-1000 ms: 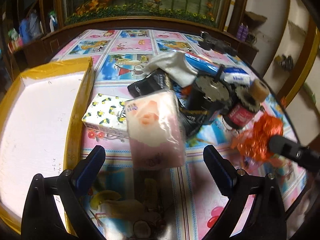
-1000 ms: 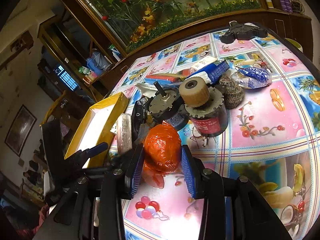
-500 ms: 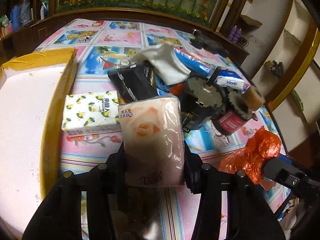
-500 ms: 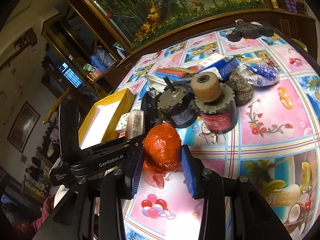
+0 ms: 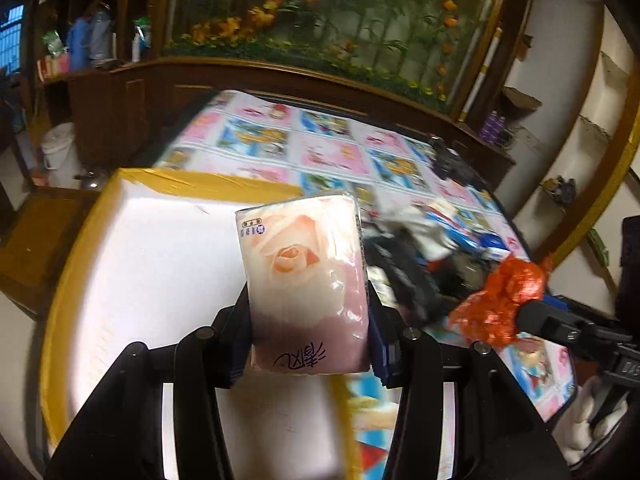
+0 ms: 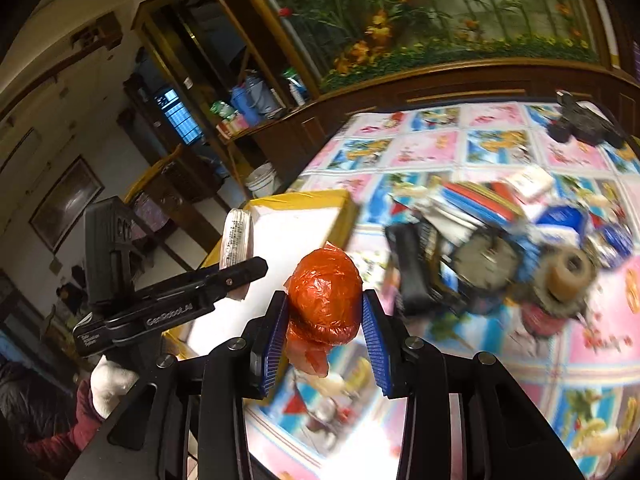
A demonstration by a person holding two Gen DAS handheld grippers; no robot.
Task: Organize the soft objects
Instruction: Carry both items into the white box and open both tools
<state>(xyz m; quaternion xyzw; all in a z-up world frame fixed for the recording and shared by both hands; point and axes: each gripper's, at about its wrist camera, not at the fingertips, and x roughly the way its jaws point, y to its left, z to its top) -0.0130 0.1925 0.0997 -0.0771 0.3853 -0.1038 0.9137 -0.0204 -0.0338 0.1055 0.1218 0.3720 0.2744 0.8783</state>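
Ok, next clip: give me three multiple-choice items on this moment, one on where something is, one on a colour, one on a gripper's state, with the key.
1. Where is the rose-print tissue pack?
A. Between the left gripper's pads, in front of the yellow-edged white box
B. Flat on the tablecloth
C. On the wall shelf

2. What colour is the crumpled plastic bag?
A. Green
B. Orange-red
C. White

3. What is the right gripper doing?
A. Open and empty
B. Shut on a grey gear
C. Shut on the bag

Key: 1 A, the left wrist view shows the pack clamped between the pads with the box behind it. 2 B, both views show it orange-red. 3 C, the blue pads press both sides of the bag.
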